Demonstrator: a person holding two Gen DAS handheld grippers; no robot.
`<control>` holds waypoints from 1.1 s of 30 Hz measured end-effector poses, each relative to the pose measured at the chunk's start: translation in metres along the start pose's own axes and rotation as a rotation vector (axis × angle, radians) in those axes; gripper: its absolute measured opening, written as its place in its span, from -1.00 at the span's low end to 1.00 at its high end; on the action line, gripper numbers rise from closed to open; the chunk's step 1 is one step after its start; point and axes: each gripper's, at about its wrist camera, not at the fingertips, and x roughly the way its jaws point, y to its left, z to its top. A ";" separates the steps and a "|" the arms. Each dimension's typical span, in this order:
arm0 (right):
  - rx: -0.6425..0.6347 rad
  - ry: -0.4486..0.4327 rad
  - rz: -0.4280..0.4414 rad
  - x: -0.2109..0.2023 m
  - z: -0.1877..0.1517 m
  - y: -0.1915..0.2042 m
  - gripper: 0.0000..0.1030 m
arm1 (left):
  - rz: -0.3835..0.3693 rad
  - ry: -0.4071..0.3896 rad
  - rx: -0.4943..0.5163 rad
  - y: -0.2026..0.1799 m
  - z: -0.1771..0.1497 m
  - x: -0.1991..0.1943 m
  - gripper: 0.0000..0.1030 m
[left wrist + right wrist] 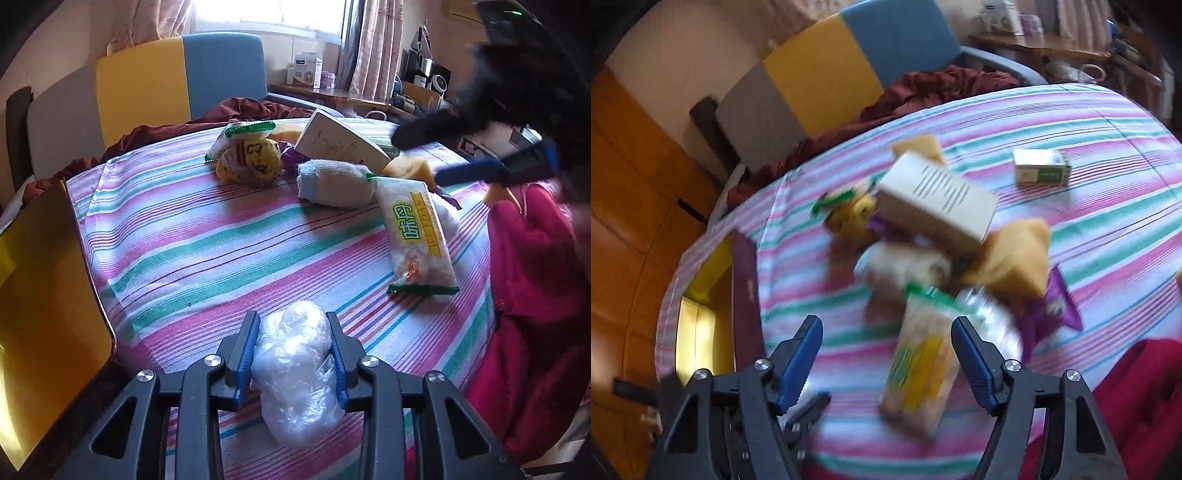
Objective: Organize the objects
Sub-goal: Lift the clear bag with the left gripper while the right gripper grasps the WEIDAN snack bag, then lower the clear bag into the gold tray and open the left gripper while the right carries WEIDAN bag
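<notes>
Blurred snack pkt (923, 373) between right tool (886, 362)

My left claw (293, 354) is matte black plastic, its linkage arms pierced by triangular cut-outs and pinned with round silver screws. Each finger wears a ribbed blue pad (246, 354) on the inner face. My right claw (886, 360) is built the same: black frame, silver screw heads, blue serrated pads (798, 360).
</notes>
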 end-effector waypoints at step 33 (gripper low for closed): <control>-0.121 0.051 -0.194 0.072 -0.033 0.011 -0.23 | -0.076 -0.130 -0.092 0.026 0.010 -0.074 -0.34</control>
